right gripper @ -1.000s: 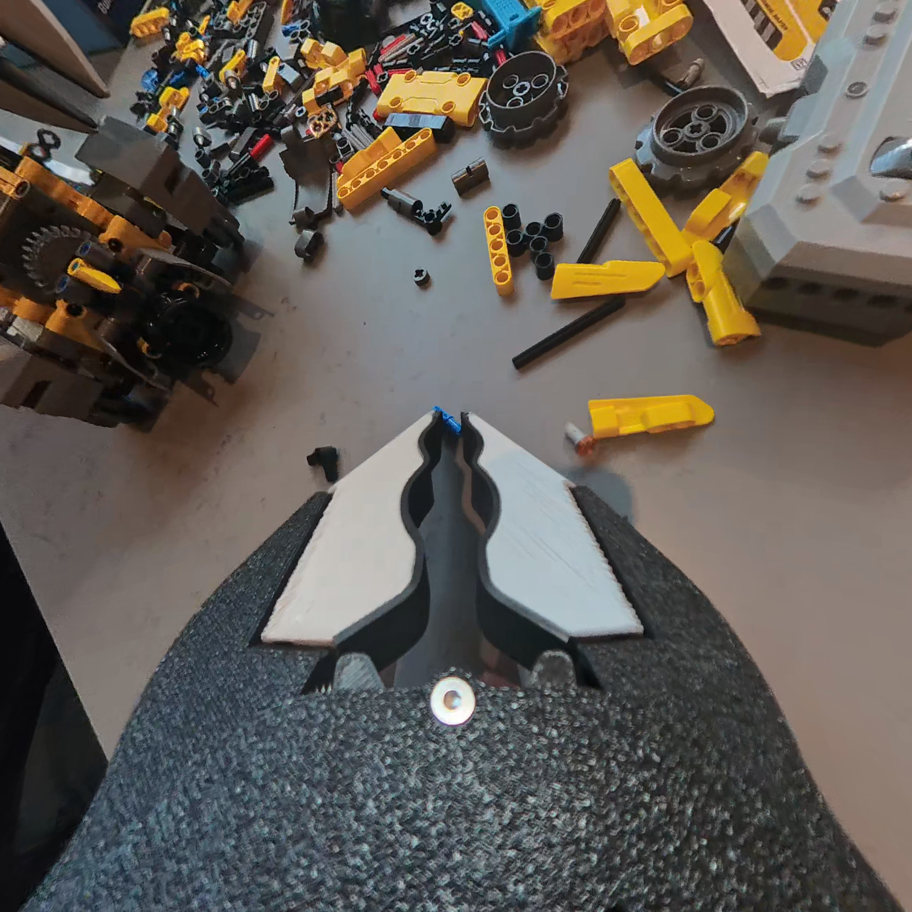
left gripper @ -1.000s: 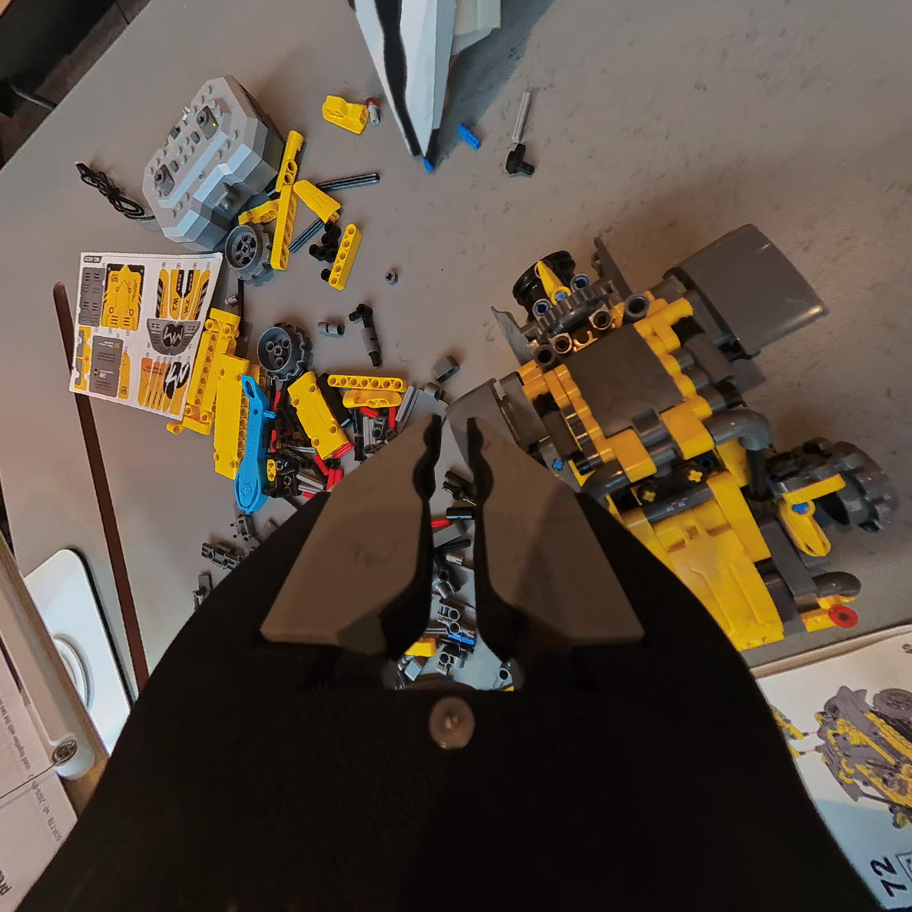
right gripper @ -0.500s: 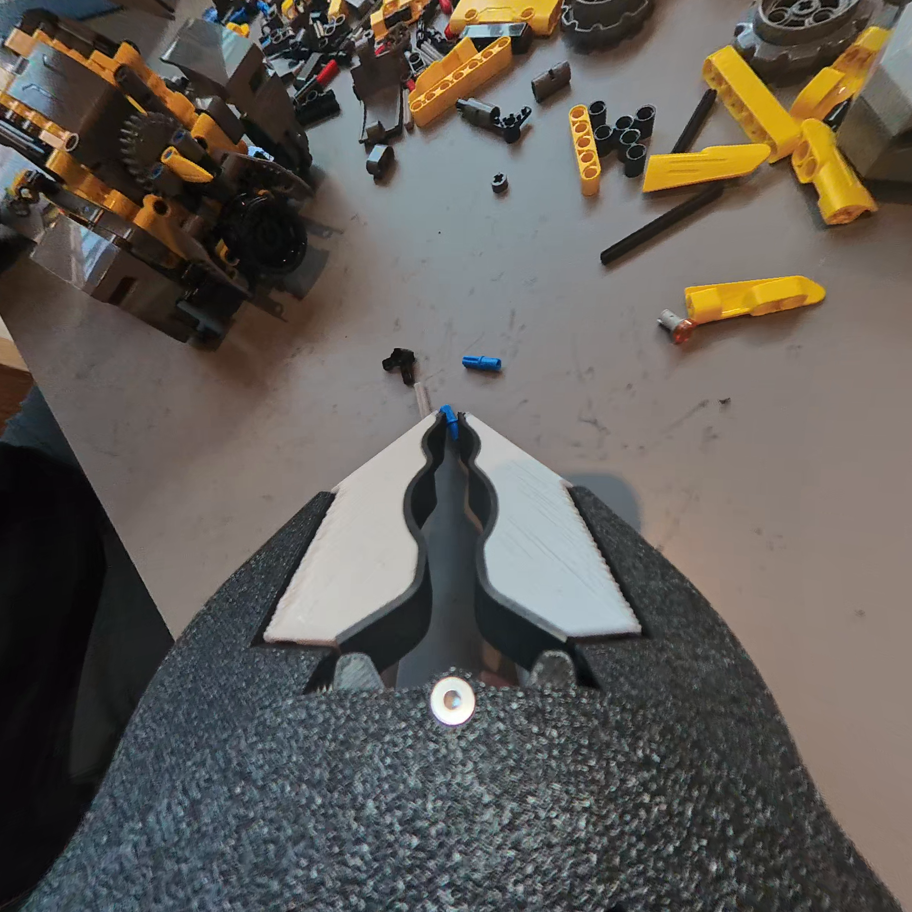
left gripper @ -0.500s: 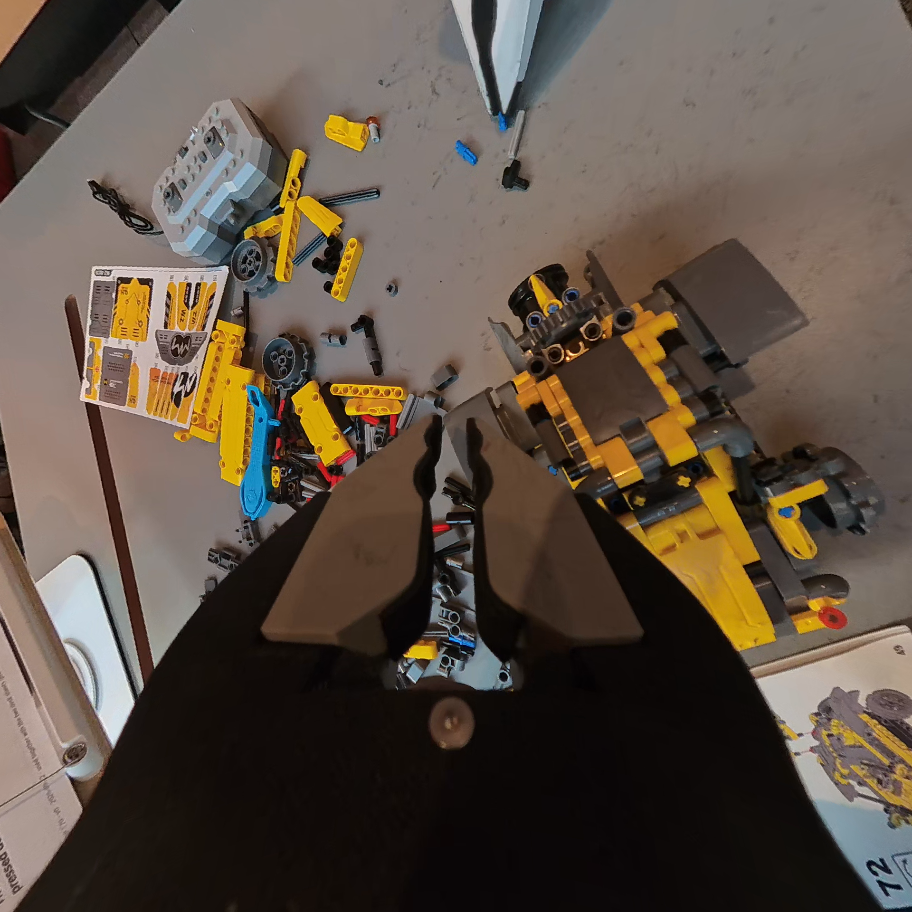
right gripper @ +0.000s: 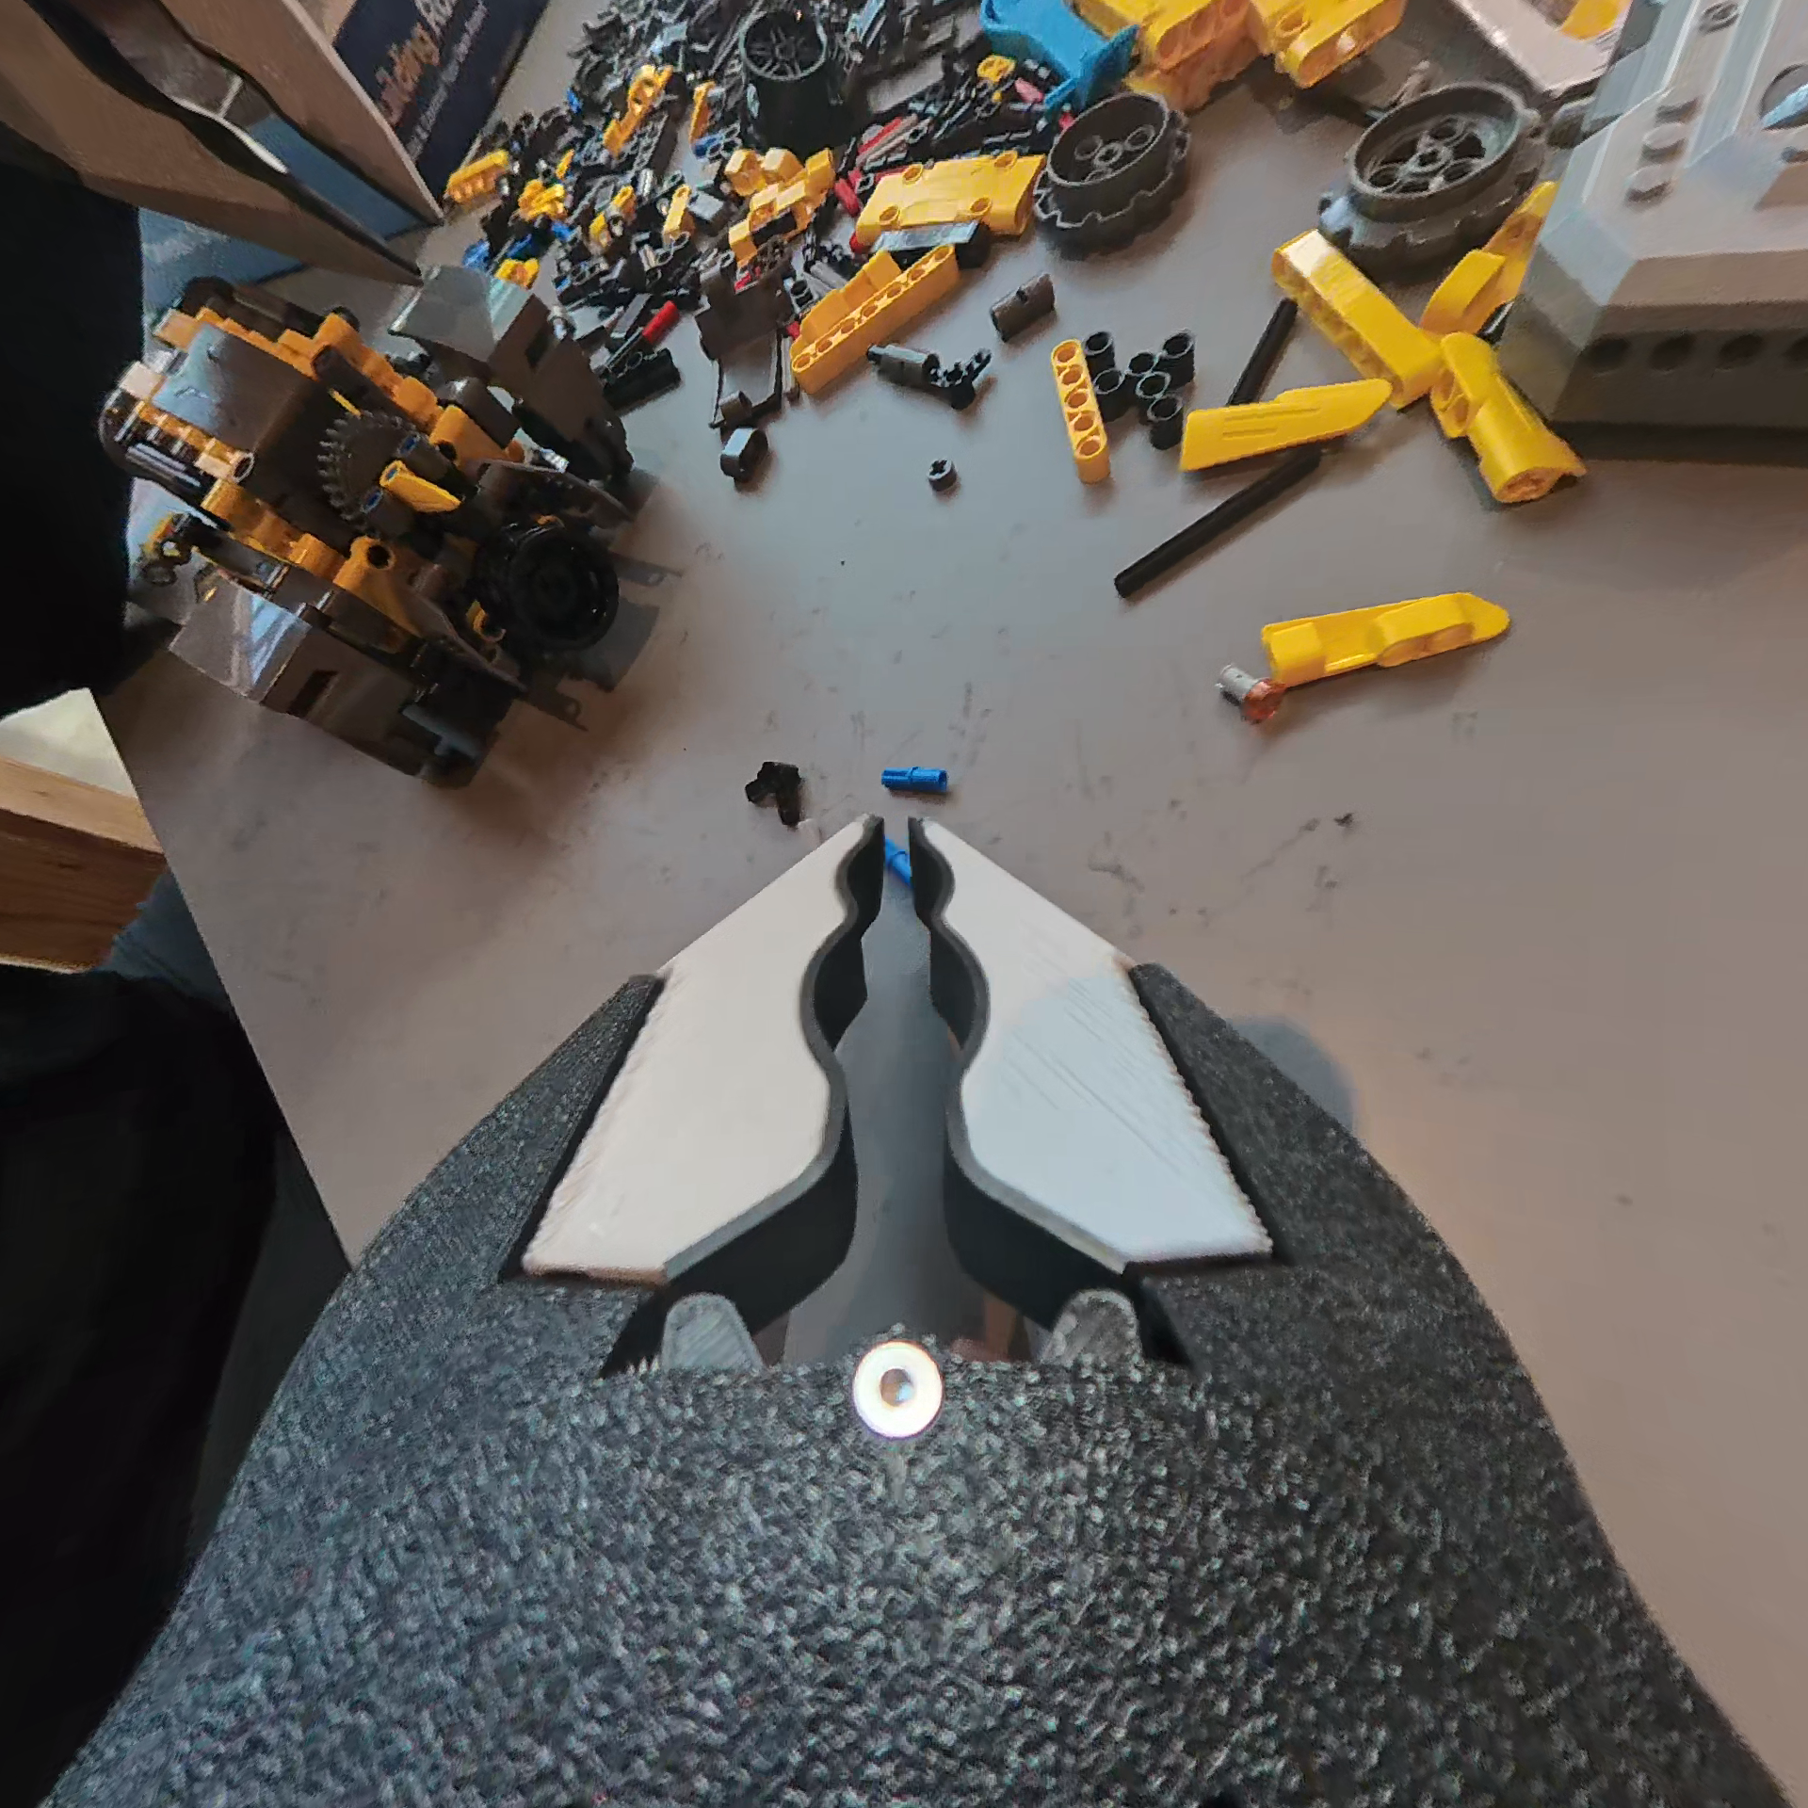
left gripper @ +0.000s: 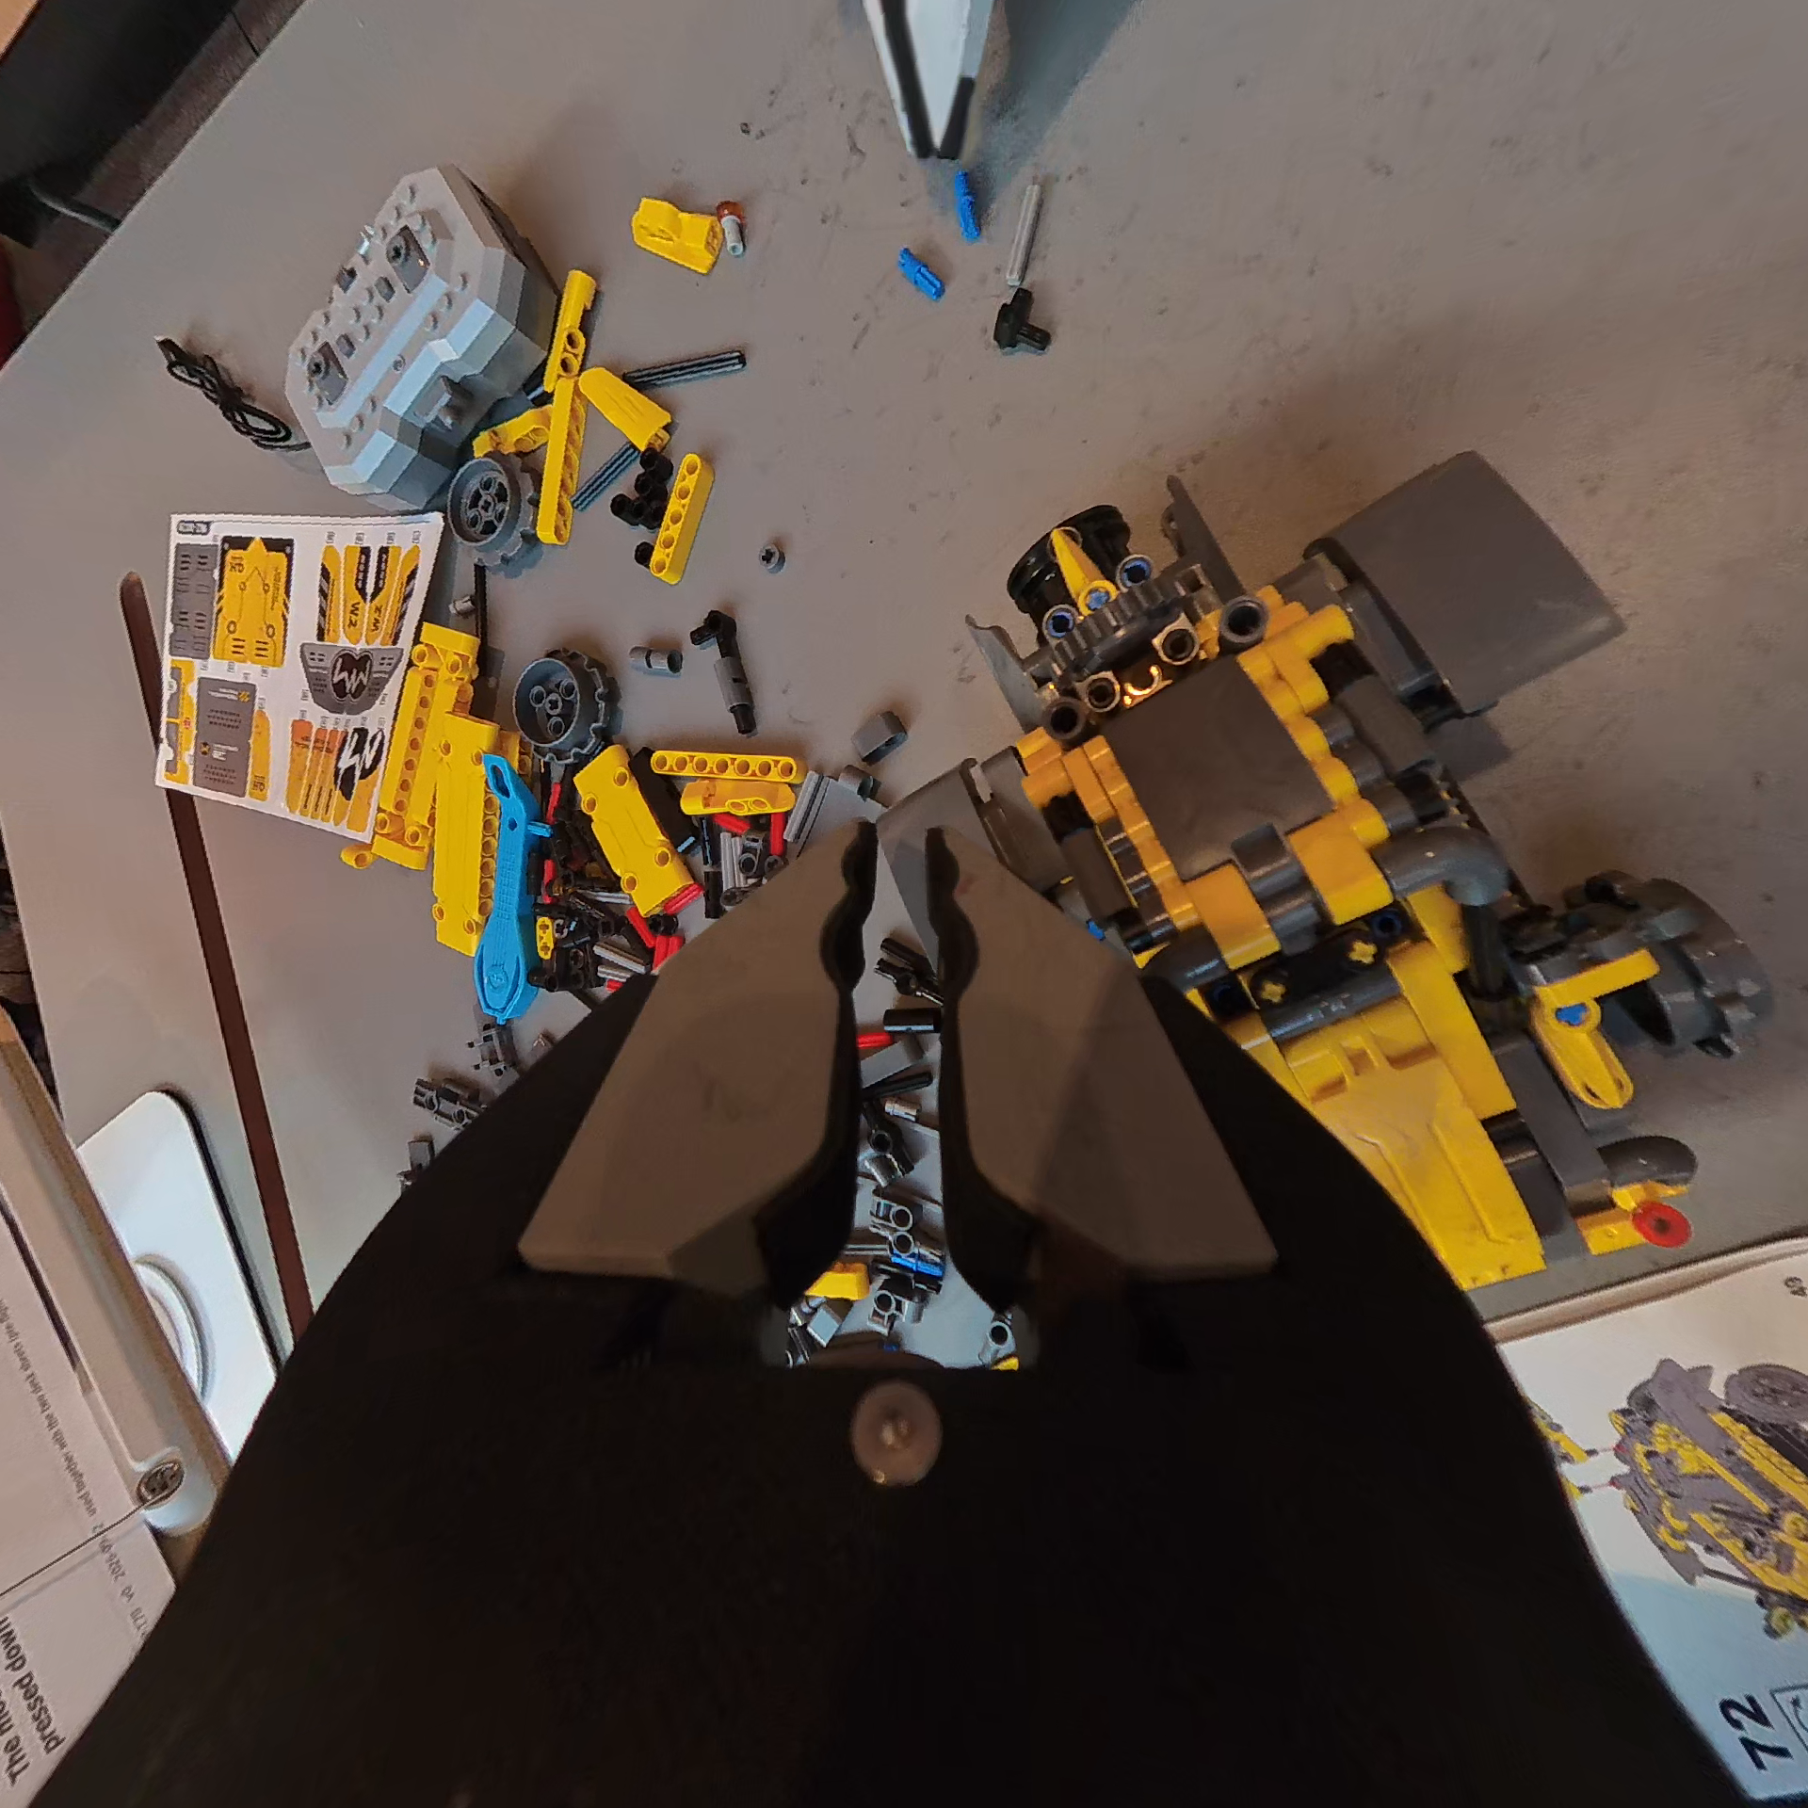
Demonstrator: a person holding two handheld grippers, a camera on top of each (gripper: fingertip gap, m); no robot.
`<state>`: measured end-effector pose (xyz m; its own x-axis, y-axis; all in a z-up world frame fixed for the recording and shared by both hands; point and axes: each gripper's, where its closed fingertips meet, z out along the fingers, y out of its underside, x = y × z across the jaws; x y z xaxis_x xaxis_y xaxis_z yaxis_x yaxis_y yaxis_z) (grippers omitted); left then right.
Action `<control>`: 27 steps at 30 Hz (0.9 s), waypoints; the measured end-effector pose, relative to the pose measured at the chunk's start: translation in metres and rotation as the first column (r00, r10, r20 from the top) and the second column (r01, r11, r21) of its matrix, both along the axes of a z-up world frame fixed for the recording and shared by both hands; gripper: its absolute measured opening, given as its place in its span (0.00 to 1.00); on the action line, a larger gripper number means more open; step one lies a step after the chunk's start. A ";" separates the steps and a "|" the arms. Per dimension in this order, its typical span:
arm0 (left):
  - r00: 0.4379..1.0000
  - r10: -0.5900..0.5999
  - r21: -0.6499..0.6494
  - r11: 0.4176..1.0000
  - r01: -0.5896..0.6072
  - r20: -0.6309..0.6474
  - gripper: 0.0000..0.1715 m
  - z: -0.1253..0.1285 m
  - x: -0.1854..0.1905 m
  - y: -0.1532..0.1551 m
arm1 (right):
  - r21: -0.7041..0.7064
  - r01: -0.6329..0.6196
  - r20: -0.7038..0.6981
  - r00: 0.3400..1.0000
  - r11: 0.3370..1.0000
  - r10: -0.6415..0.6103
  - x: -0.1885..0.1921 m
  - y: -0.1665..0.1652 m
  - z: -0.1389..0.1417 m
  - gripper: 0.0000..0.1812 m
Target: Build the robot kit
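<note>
My right gripper (right gripper: 888, 827) is angled down over the grey table (right gripper: 1272, 978), its fingertips slightly parted with a narrow gap. A small blue pin (right gripper: 895, 859) shows in that gap, just behind the tips; I cannot tell whether either fingertip touches it. From the left wrist view the pin lies on the table just past the white tips, apart from them. A second blue pin (right gripper: 914, 779) lies just ahead of the tips, and a black angled connector (right gripper: 776, 786) on a light grey axle (left gripper: 1023, 230) lies beside it, to the left.

My left gripper (left gripper: 892, 836) is held high, looking steeply down, its dark fingers slightly parted and holding nothing. Below them lies a heap of loose black, grey and red pins (left gripper: 895, 1125). The half-built yellow and grey vehicle model (left gripper: 1321, 881) stands just right of the tips. To the left lie a blue separator tool (left gripper: 507, 905), yellow beams (left gripper: 455, 822), a sticker sheet (left gripper: 293, 665) and, farther off, a grey battery box (left gripper: 411, 323). An open instruction booklet (left gripper: 1683, 1448) lies at lower right.
</note>
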<state>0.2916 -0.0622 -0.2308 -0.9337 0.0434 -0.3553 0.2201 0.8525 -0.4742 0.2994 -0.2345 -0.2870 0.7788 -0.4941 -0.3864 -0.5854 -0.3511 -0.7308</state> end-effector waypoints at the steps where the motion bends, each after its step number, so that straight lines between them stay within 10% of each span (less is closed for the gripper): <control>1: 1.000 0.000 -0.002 1.000 0.000 -0.001 0.03 0.000 0.000 0.000 | -0.001 0.007 0.001 1.000 1.000 -0.007 0.003 -0.001 0.000 0.01; 27: 1.000 0.001 -0.014 1.000 -0.001 0.001 0.04 0.003 0.001 0.002 | 0.002 -0.012 0.003 1.000 1.000 0.012 0.008 0.002 0.000 0.00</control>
